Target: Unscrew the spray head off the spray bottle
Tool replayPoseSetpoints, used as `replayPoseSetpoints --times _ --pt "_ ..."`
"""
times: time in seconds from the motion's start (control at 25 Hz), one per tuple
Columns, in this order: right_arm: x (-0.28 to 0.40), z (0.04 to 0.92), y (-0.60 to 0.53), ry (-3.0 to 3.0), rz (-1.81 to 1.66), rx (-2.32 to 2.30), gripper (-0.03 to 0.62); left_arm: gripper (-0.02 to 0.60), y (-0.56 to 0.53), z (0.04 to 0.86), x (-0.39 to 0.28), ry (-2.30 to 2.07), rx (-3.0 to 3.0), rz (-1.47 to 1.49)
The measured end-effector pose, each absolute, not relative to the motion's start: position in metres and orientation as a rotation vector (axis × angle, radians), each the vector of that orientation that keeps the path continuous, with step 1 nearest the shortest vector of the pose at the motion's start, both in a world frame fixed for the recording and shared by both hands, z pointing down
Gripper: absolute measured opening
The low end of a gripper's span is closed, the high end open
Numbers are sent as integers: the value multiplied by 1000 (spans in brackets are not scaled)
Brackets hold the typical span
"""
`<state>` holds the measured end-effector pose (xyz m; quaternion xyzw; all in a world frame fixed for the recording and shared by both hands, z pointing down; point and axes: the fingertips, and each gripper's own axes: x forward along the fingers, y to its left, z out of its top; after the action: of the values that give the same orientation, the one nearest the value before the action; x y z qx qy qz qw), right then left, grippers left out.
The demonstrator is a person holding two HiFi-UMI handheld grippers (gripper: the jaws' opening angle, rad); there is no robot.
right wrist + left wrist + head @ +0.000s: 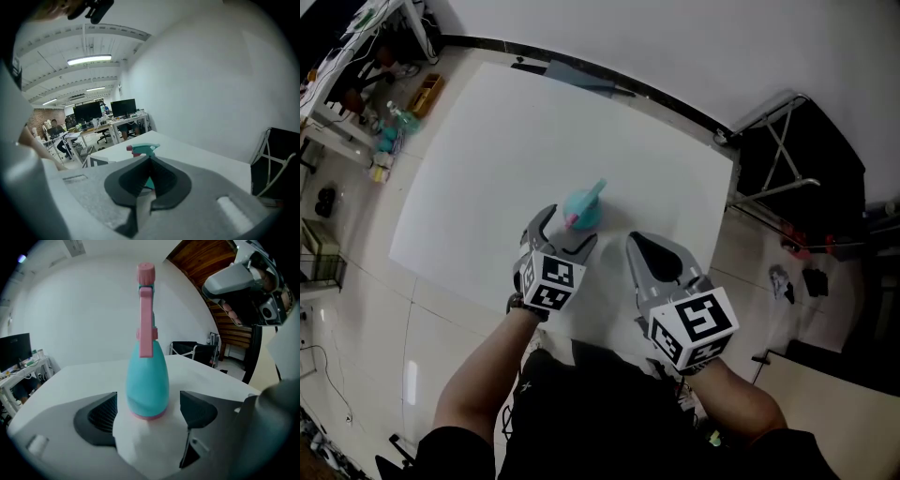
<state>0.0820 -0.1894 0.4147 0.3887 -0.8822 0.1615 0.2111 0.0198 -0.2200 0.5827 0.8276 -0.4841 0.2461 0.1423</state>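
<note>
Head view first: the spray bottle (579, 208) stood upright on the white table (478, 159), towards the edge nearest the person. The left gripper (564, 234) was set around its lower body, one jaw on each side. The right gripper (643, 247) waited just beside it on the right, apart from the bottle. I judged that split sensible: one claw to steady the body, the other free for the pink-and-teal spray head (593, 194). From so steeply above, the bottle's base was hidden behind the left jaws, and the neck collar could not be made out.

Left gripper view: the jaws stood wide apart, the teal body between them, with a clear gap on either side — nothing gripped yet. The low placement looked deliberate, since a hold near the pink base ring would leave the head clear to turn. The right gripper loomed at the upper right, partly cut off by the frame.

Right gripper view: its dark pads were pressed together, with nothing held. They blocked most of the bottle — only the spray head showed above them and a teal sliver through the notch. Desks and monitors (105, 110) lay far behind. Whether the head was tight on its thread, no view showed.
</note>
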Motion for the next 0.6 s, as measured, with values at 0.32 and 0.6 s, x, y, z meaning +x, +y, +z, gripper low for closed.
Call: replayPoseSetpoints --times 0.32,0.6 --pt "83 428 -200 -2438 467 1042 -9 454 -238 594 27 -1391 2413 696" --pt "90 440 -205 -2426 484 1019 -9 446 -248 599 32 -1394 2419 675"
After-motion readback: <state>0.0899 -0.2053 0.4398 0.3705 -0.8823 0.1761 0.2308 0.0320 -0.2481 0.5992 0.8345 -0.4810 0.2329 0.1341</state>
